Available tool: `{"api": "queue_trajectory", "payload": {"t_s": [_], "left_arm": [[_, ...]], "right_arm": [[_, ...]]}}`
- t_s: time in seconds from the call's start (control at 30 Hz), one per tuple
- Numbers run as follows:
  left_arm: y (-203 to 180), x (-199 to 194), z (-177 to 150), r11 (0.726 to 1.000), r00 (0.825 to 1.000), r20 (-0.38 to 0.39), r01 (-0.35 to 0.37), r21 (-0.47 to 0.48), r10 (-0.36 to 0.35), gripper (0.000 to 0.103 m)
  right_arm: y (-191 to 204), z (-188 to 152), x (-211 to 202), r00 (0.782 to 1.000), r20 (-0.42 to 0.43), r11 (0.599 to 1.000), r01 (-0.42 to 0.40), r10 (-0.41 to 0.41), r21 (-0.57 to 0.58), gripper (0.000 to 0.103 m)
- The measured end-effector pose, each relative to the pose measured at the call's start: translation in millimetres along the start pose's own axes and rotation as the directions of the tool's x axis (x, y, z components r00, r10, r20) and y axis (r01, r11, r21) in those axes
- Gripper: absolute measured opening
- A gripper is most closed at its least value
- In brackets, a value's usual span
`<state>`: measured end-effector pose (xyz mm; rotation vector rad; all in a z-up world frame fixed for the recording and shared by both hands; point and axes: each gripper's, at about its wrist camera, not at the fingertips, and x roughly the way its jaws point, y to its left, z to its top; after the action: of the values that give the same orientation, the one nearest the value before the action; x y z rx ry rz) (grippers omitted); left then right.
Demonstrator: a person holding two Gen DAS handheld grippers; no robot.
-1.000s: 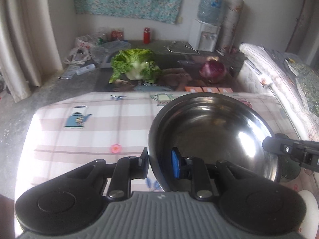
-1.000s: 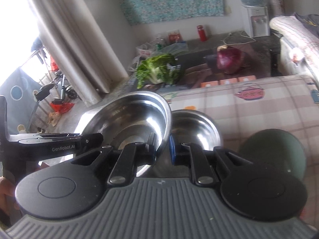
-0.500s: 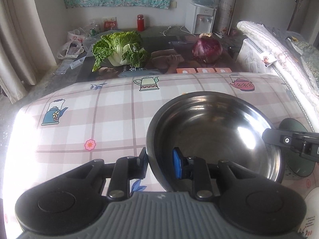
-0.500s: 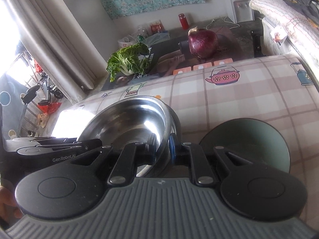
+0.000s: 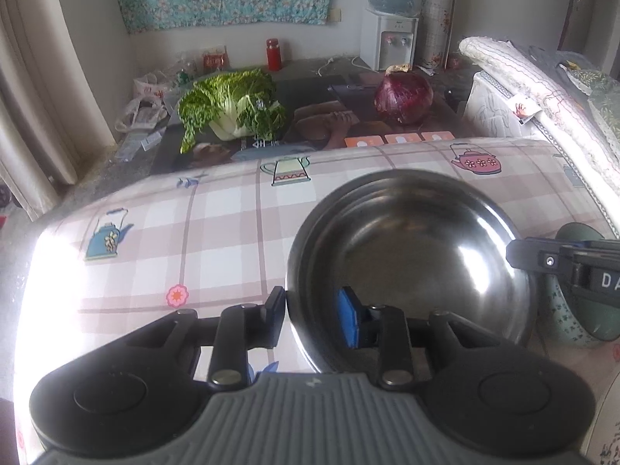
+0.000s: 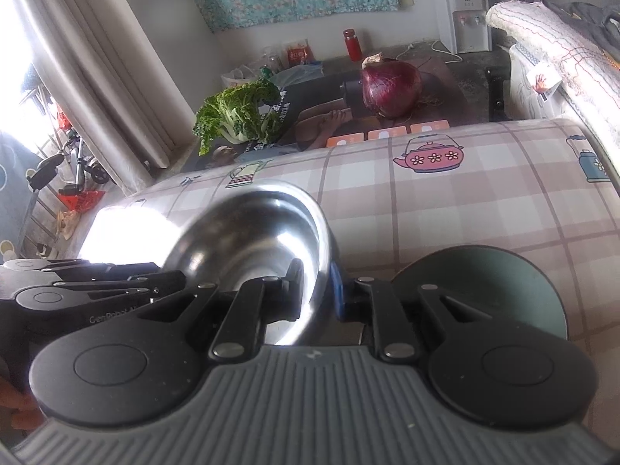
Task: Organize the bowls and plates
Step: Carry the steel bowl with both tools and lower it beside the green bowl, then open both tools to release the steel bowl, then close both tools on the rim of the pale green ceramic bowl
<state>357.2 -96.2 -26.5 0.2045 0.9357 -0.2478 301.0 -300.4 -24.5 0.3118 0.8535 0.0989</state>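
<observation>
A large steel bowl [image 5: 410,248] sits nested in a second steel bowl whose rim [image 5: 348,190] shows just behind it. My left gripper [image 5: 312,319] is shut on its near rim, one finger outside and the blue pad inside. In the right wrist view my right gripper [image 6: 316,290] is shut on the opposite rim of the same steel bowl [image 6: 255,240]. A dark green bowl [image 6: 480,283] stands on the table just right of it and shows at the right edge of the left wrist view [image 5: 585,310].
The table [image 5: 217,232] has a pink checked cloth with teapot prints. Beyond its far edge lie a cabbage [image 5: 232,108] and a red onion [image 5: 403,97] on a dark mat. A folded quilt [image 5: 542,89] lies to the right.
Both grippers have lowered the steel bowl toward the table, over the second steel bowl. Both views now look more steeply down at the cloth.
</observation>
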Motion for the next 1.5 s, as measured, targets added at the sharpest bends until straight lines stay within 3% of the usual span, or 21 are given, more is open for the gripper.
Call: {"api": "queue_trajectory", "payload": {"t_s": [0.3,0.43,0.57,0.63,0.77,1.07,1.5], "left_arm": [[-2,-14,0,1.000,1.000,0.023,0.011,0.006,-0.011,0.037],[0,-25,-4,0.999,0.999,0.027,0.036,0.001,-0.036,0.051],[1,-40,-12,0.997,0.996,0.047,0.079,0.007,-0.079,0.068],[1,-46,-16,0.996,0.994,0.050,0.092,0.016,-0.093,0.071],[-1,-60,-25,0.991,0.990,0.045,0.129,0.033,-0.130,0.075],[-2,-84,-51,0.975,0.975,0.033,0.220,0.036,-0.221,0.082],[5,-107,-94,0.982,0.980,0.078,0.178,0.066,-0.183,0.082]], "right_arm": [[-2,1,-5,0.999,0.026,1.000,0.023,-0.022,-0.019,0.018],[-2,1,-15,0.999,0.044,1.000,0.008,-0.008,-0.010,0.021],[1,-6,-33,0.998,0.063,1.000,-0.014,0.015,-0.014,0.031],[2,-12,-44,0.997,0.076,1.000,-0.018,0.020,-0.023,0.034],[3,-24,-64,0.994,0.098,0.999,-0.036,0.039,-0.024,0.044],[5,-49,-90,0.993,0.079,0.996,-0.086,0.088,-0.029,0.045],[0,-81,-123,0.992,0.085,0.995,-0.095,0.096,-0.010,0.045]]}}
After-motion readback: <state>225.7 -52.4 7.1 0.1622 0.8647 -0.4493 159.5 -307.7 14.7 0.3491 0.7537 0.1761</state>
